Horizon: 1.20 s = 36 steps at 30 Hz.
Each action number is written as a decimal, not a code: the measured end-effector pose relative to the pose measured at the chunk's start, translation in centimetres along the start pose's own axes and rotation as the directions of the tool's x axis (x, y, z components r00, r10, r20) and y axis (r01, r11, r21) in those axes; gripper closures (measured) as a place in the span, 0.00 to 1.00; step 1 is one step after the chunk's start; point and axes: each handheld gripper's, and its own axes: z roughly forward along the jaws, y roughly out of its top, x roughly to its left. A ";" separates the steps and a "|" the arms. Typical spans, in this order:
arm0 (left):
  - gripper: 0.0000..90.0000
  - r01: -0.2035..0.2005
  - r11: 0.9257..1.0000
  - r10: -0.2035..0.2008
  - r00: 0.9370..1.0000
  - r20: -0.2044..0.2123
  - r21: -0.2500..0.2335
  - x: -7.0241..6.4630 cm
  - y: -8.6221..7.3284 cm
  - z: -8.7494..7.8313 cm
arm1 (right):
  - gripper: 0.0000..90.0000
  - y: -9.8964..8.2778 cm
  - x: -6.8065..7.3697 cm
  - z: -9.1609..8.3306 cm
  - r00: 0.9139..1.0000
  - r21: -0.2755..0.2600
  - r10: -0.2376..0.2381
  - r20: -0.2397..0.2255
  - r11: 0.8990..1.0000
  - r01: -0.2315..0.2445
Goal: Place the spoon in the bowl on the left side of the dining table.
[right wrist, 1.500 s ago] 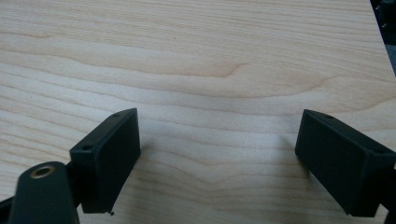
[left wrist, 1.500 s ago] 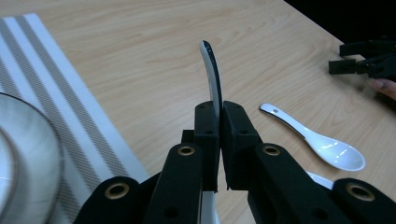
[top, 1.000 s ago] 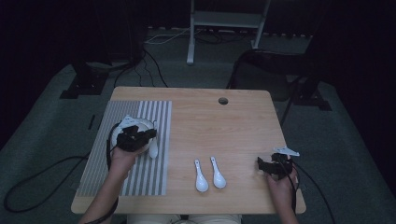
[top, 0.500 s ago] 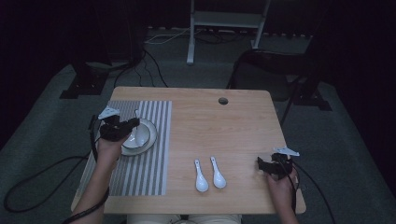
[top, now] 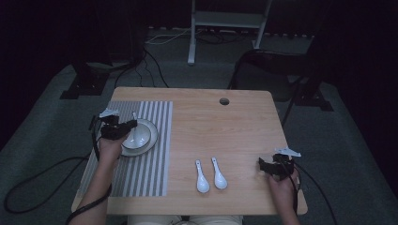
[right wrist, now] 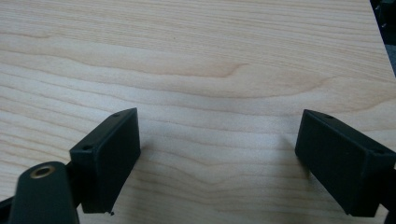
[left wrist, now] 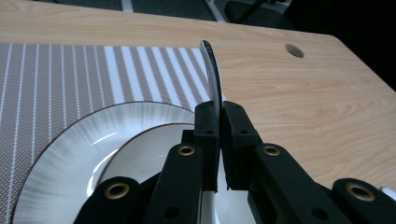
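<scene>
A white bowl point(top: 143, 138) sits on a white plate point(top: 153, 139) on the striped placemat point(top: 141, 178) at the table's left. My left gripper point(top: 127, 125) hangs over the bowl's left edge, shut on a white spoon point(top: 134, 123) whose handle points toward the far side. In the left gripper view the spoon point(left wrist: 212, 70) rises edge-on from between the closed jaws of the left gripper point(left wrist: 215, 109), with the bowl point(left wrist: 140, 154) and plate point(left wrist: 70, 154) below. Two more white spoons point(top: 202, 180) point(top: 219, 177) lie side by side near the front middle. My right gripper point(top: 265, 165) point(right wrist: 219, 154) rests open on bare wood at the front right.
The light wooden table point(top: 225, 136) has a small round hole point(top: 224, 101) near its far edge. Cables trail from both grippers over the table's sides. A metal stand point(top: 225, 21) and dark chair legs stand on the floor beyond the table.
My left gripper has moved left and slightly away with the spoon, uncovering the bowl and plate. The right gripper has stayed where it was.
</scene>
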 end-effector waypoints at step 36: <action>0.89 0.046 0.993 -0.033 0.993 -0.114 0.112 1.8 -0.8 2.9 | 0.15 0.0 0.0 0.0 1.000 0.000 0.000 0.000 1.000 0.000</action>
